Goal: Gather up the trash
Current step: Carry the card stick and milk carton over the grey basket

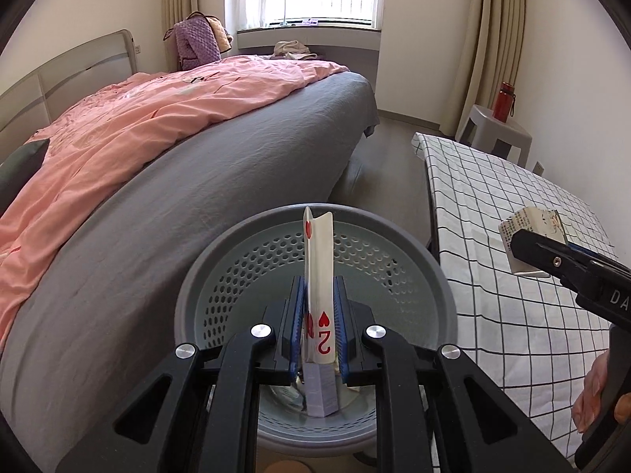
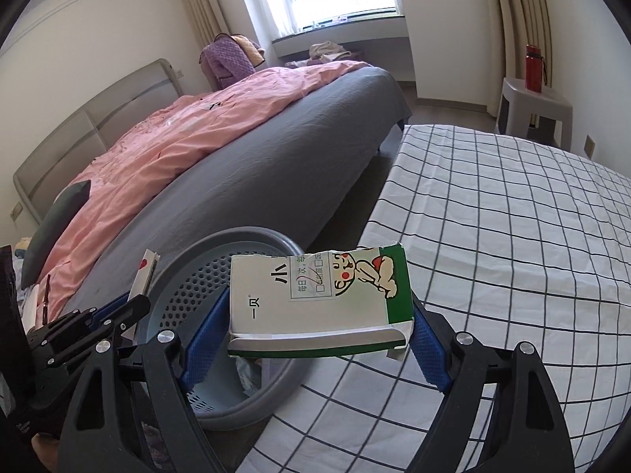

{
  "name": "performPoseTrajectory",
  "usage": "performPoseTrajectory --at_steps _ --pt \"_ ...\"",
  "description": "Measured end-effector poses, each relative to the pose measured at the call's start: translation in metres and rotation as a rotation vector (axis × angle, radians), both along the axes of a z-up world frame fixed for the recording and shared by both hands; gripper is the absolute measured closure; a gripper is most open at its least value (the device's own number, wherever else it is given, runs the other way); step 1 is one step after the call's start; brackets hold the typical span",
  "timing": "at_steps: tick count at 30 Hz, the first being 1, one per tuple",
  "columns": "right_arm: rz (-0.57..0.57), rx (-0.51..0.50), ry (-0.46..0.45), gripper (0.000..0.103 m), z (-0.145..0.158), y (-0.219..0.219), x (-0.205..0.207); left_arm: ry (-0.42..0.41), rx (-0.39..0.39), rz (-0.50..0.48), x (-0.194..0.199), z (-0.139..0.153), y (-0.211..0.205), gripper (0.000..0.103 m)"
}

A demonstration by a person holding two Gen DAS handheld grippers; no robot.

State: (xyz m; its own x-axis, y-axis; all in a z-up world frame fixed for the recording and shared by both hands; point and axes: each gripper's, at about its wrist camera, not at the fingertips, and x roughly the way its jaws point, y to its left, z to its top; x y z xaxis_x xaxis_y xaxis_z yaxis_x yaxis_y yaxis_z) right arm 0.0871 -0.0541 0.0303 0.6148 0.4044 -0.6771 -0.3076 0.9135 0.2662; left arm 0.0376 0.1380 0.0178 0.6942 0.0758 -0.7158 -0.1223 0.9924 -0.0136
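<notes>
My left gripper [image 1: 319,289] is shut on a white playing-card pack [image 1: 319,248] with red hearts, held upright over the round grey perforated trash bin [image 1: 189,295]. A grey printed carton [image 1: 321,392] lies at the bin's bottom. My right gripper [image 2: 319,307] is shut on a white and green medicine box [image 2: 315,295] with a cartoon figure, held flat above the edge of the checked table [image 2: 512,236], just right of the trash bin [image 2: 252,233]. The left gripper [image 2: 126,307] and its card pack [image 2: 146,272] show at the left of the right wrist view.
A bed [image 1: 197,181] with a grey sheet and pink duvet runs along the bin's left side. The table with the checked cloth [image 1: 493,197] stands to the right. A grey stool [image 1: 508,130] bears a red bottle [image 1: 505,102] by the curtain.
</notes>
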Motion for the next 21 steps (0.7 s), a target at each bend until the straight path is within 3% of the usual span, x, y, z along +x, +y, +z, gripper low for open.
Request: performPoseTrajectory --at_steps 12,21 --pt "0.116 0.037 0.021 0.022 -0.016 0.058 0.003 0.025 0.013 0.089 -0.001 -0.019 0.038 0.089" --pt "0.166 0.01 0.066 0.022 -0.038 0.069 0.008 0.065 0.007 0.102 0.01 -0.032 0.045 0.088"
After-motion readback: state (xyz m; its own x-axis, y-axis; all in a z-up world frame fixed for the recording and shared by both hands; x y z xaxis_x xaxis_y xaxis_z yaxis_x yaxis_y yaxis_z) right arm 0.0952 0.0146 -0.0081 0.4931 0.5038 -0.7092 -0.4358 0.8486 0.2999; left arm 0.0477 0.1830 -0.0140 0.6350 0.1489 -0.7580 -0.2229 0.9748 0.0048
